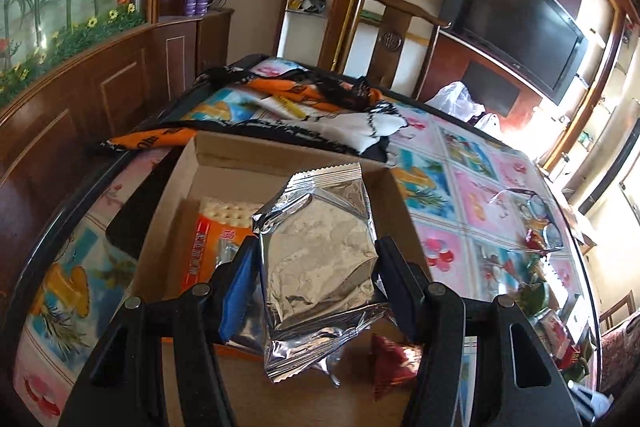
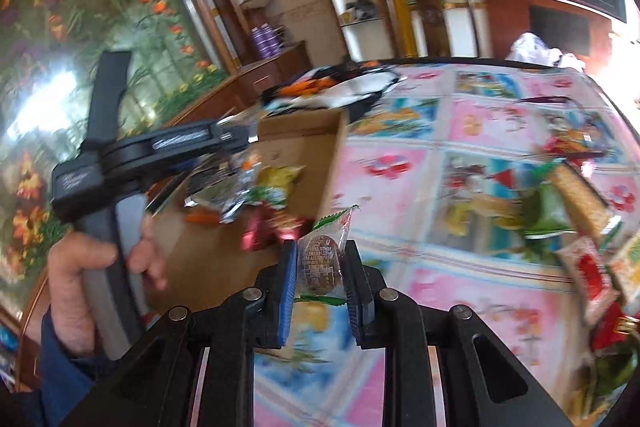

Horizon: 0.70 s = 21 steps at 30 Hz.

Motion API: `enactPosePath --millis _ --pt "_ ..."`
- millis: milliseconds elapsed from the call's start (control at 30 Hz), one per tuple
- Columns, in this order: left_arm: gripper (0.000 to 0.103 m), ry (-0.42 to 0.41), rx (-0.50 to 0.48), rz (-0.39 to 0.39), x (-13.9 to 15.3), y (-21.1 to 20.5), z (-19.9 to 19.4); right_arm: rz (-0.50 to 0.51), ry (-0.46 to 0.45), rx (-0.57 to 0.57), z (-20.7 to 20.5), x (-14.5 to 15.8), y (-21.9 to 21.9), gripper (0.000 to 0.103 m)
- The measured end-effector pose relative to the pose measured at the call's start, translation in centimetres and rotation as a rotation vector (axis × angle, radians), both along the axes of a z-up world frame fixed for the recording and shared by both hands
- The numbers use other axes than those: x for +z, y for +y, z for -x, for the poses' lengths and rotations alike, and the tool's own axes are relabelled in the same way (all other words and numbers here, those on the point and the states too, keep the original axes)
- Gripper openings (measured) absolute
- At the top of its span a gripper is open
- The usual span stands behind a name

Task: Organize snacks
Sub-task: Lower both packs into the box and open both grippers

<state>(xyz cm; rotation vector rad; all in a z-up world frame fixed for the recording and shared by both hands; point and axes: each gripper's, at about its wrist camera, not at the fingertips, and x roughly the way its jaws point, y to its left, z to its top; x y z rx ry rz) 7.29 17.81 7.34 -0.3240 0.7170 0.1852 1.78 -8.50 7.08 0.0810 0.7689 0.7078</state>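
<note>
1. The counter, covered in a glossy cloth of pink and blue picture squares, carries everything I am working on.
2. An open brown cardboard box sits on its left part, with a crumpled orange, black and white patterned cloth lying just behind it.
3. Inside the box lie an orange-and-white printed snack bag and a small dark-red foil sweet.
4. A loose pile of green, red and beige wrapped snacks is spread over the right side of the counter, well apart from the box.
5. My left tongs grip a crinkled silver foil snack packet by its sides, holding it over the open box.
6. A person's hand in a dark blue sleeve holds the handle of those left tongs, seen from the right wrist.
7. My right tongs are pinched narrowly on a small clear-wrapped brown oval biscuit with green printed ends, held above the counter just beside the box's near right corner.
</note>
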Motion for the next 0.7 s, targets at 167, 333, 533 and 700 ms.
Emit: enactPosePath --millis 167,333,533,700 --pt "0.059 0.018 -0.004 0.003 -0.5 0.1 -0.6 0.023 -0.007 0.089 0.9 -0.4 3.4 0.024" --pt "0.059 0.042 -0.039 0.002 -0.9 -0.7 -1.5 0.036 0.032 0.148 0.8 -1.5 5.6 0.024" --pt "0.059 0.050 -0.063 -0.013 -1.1 -1.3 -1.8 0.057 0.070 0.176 0.5 -2.7 7.1 0.024" --pt "0.059 0.056 -0.071 -0.038 -1.2 -1.7 -2.0 0.070 0.086 0.184 0.3 -3.2 7.5 0.024"
